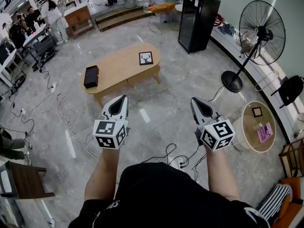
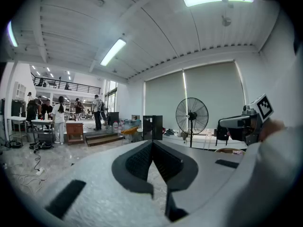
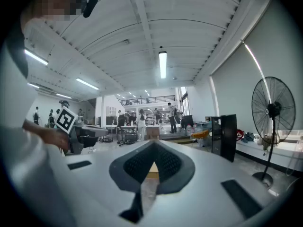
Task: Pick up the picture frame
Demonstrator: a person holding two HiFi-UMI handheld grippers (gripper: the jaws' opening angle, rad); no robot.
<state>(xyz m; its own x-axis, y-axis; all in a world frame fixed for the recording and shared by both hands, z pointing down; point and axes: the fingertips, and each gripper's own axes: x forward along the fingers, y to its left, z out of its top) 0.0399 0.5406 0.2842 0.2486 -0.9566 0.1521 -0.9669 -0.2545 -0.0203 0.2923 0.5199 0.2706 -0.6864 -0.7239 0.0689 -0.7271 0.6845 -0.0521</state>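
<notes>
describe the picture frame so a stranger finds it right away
Find the low wooden table in the middle of the floor. The picture frame lies flat at its right end: black-edged with a white picture, unlike the plain dark box at the left end.

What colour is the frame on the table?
The frame is black with a white centre; head view shows it best.

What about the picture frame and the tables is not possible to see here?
- Picture frame, head view: too small to tell whether it lies flat or leans.
- Gripper views: frame hidden behind left gripper and right gripper bodies.
- Pink item on round table, head view: print too small.
</notes>
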